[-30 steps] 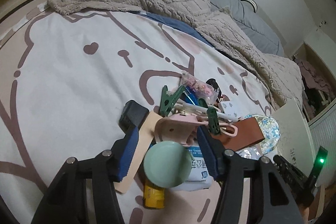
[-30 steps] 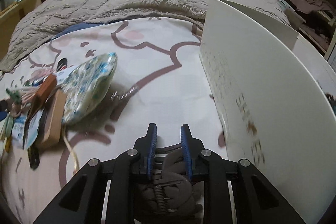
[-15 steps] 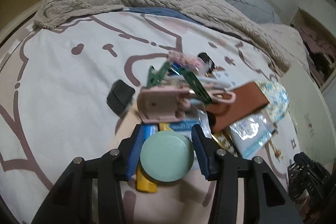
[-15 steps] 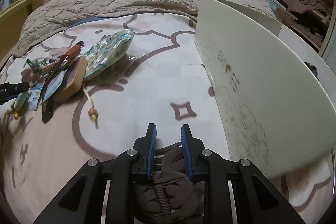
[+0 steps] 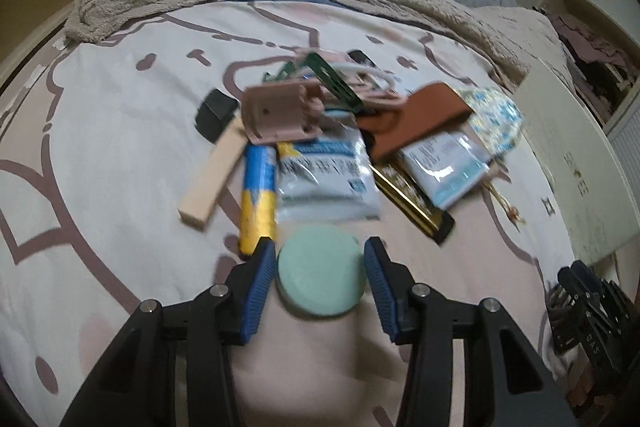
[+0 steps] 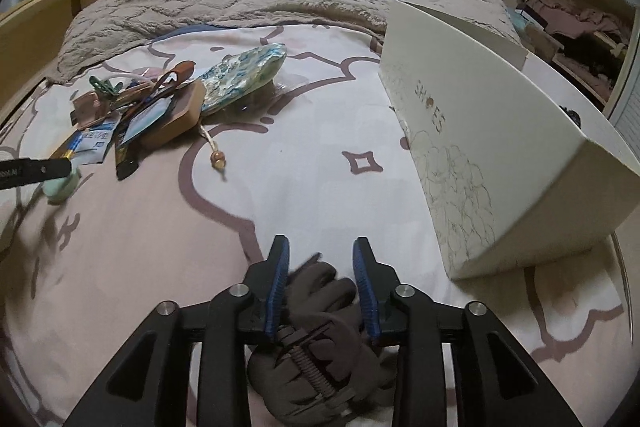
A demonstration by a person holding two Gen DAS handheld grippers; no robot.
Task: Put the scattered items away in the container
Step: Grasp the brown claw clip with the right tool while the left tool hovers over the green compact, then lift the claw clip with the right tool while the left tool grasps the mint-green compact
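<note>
Left hand-held gripper (image 5: 320, 269) closing, pads pinching a round mint-green puck (image 5: 322, 271); right hand-held gripper (image 6: 321, 281) opening — jaws parted around a brown glove (image 6: 320, 291).

A bed (image 6: 304, 187) covered by a pale pink sheet with brown cartoon outlines carries everything. A heap of small items (image 5: 340, 131) lies on it: a wooden block (image 5: 212, 179), a blue-and-yellow tube (image 5: 258, 199), plastic packets (image 5: 324, 183) and a floral pouch (image 6: 244, 75). A white shoe box (image 6: 492, 131) stands well apart from the heap, and a beige blanket (image 6: 208, 3) is bunched at the far end.
</note>
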